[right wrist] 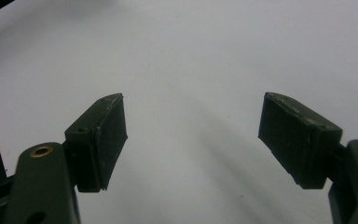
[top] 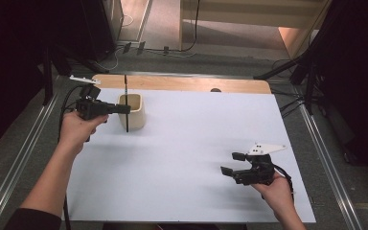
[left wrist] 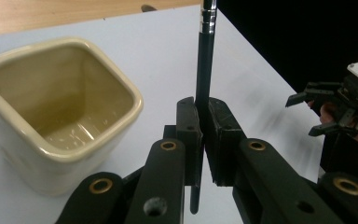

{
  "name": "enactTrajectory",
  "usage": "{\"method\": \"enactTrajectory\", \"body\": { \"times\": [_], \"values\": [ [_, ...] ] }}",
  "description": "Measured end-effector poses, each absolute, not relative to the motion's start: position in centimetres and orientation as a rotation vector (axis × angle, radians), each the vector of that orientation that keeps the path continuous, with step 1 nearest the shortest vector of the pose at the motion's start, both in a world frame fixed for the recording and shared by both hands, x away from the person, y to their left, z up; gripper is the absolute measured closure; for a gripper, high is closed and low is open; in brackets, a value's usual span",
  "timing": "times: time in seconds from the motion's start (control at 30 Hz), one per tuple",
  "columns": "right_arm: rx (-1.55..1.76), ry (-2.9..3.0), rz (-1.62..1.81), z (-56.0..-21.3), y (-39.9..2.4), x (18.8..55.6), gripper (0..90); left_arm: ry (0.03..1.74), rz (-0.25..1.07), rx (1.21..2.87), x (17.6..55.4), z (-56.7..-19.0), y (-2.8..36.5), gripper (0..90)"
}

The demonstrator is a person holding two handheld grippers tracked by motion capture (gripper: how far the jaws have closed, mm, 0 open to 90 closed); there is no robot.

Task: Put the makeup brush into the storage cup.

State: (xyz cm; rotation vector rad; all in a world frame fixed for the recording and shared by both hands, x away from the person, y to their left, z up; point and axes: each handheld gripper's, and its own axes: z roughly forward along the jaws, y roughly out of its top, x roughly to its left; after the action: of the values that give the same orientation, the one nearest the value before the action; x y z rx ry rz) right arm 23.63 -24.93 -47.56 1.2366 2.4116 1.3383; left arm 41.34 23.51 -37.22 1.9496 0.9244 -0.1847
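A cream square cup [top: 134,111] [left wrist: 51,116] stands upright on the white sheet near the table's back left. My left gripper [top: 123,109] [left wrist: 204,140] is shut on a thin dark pen [top: 126,103] [left wrist: 204,70], held upright over the cup's near rim, its lower end outside the cup in front of the wall. At the front right my right gripper [top: 232,163] [right wrist: 191,140] stands open above the bare sheet, nothing between its jaws; the left gripper view shows it [left wrist: 307,114] far off at the right.
The white sheet [top: 187,158] covers most of the wooden table [top: 182,84], whose back strip is bare. Metal rails [top: 24,153] run along both sides. Cables and stand legs lie on the floor behind.
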Motion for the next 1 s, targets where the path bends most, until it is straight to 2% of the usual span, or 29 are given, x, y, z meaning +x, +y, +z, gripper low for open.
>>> {"method": "enactTrajectory", "body": {
  "times": [0.77,1.0],
  "values": [
    [1.235,2.421,1.348,-47.5,-24.8,23.6,24.4,0.940,-0.066,1.913,45.4,-33.9,23.7,84.9],
    [1.235,2.423,1.353,-47.5,-24.7,23.7,24.4,1.006,0.032,1.898,46.1,-33.7,23.2,84.9]
  ]
}}
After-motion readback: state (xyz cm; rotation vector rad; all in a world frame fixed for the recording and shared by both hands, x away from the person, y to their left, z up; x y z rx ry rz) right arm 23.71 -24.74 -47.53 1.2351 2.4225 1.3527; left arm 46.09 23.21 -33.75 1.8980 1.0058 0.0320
